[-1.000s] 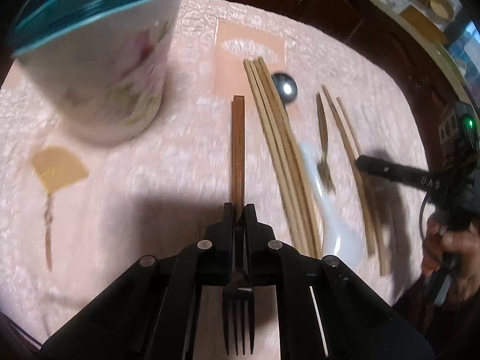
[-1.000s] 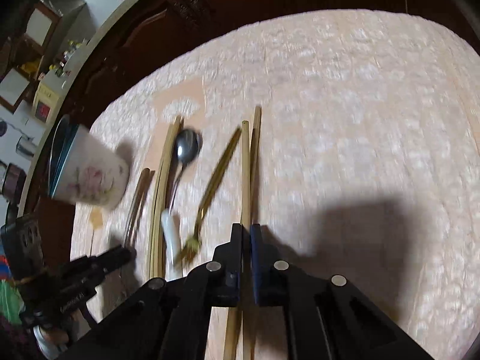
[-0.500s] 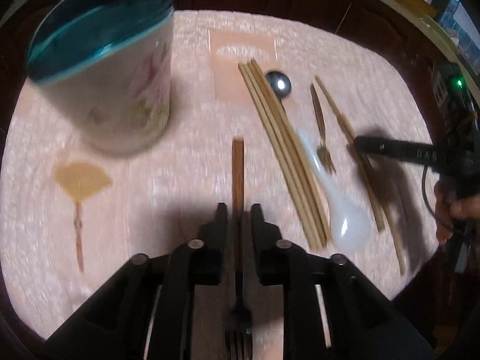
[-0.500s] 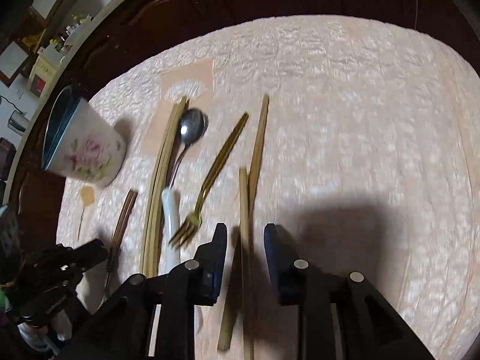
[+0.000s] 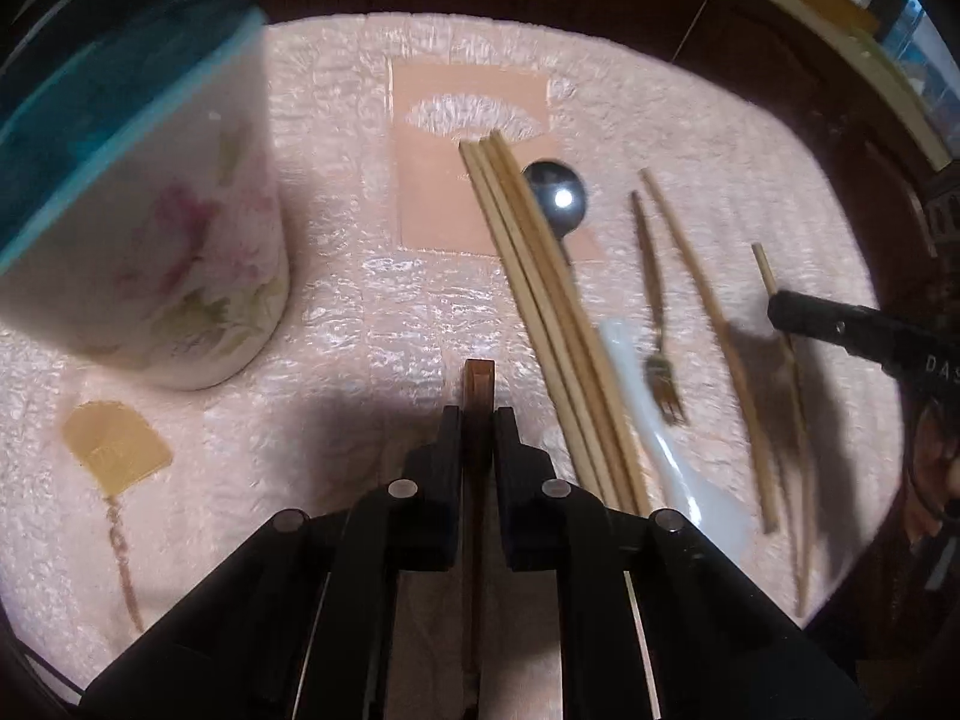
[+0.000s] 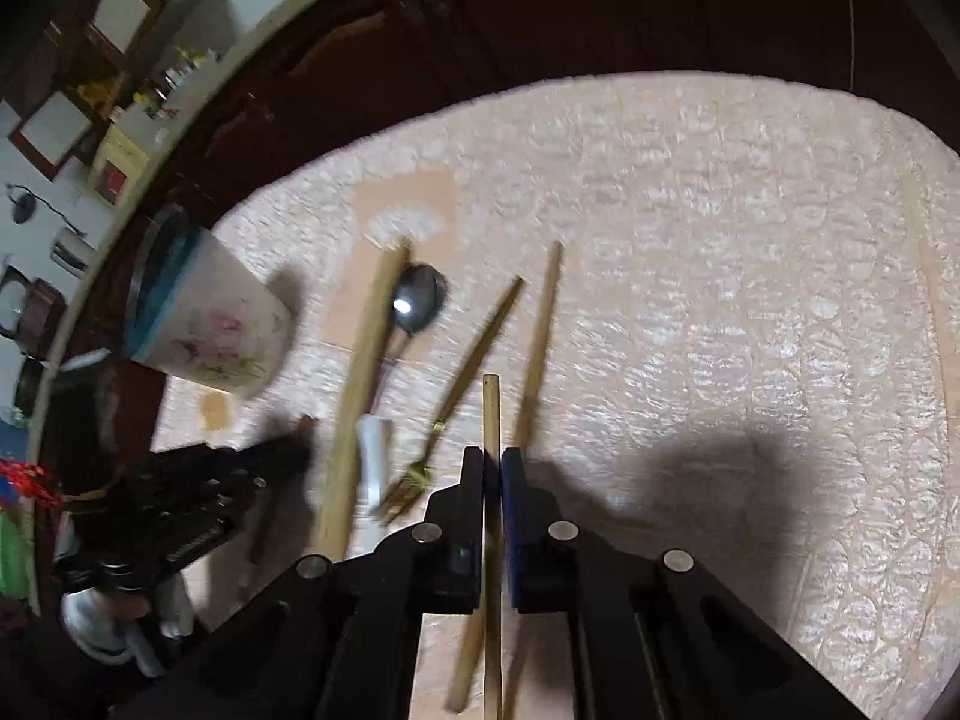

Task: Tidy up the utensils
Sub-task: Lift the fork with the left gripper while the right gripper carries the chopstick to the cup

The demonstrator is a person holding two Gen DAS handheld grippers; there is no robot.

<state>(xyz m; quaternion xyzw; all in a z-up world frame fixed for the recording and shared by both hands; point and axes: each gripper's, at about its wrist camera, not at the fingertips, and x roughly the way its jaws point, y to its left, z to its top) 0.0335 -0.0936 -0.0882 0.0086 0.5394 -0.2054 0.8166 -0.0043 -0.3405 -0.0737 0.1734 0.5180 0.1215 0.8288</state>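
Observation:
My left gripper (image 5: 478, 414) is shut on the dark wooden handle of a fork (image 5: 479, 381), low over the pink cloth. A floral cup with a teal rim (image 5: 138, 228) stands at the upper left. My right gripper (image 6: 492, 456) is shut on a single light wooden chopstick (image 6: 491, 408). On the cloth lie a bundle of chopsticks (image 5: 540, 300), a steel spoon with a white handle (image 5: 555, 195), a gold fork (image 5: 657, 324) and another chopstick (image 5: 702, 294). The cup also shows in the right wrist view (image 6: 204, 318).
The pink textured cloth (image 6: 720, 276) covers a round dark wooden table; its edge curves close behind. A peach label patch (image 5: 456, 162) lies under the chopstick tips. A yellow fan print (image 5: 111, 450) marks the cloth at the left.
Half a second ago both grippers were open around their utensils. Now the left has shut on the wooden-handled fork and the right on the chopstick. Both have moved forward slightly.

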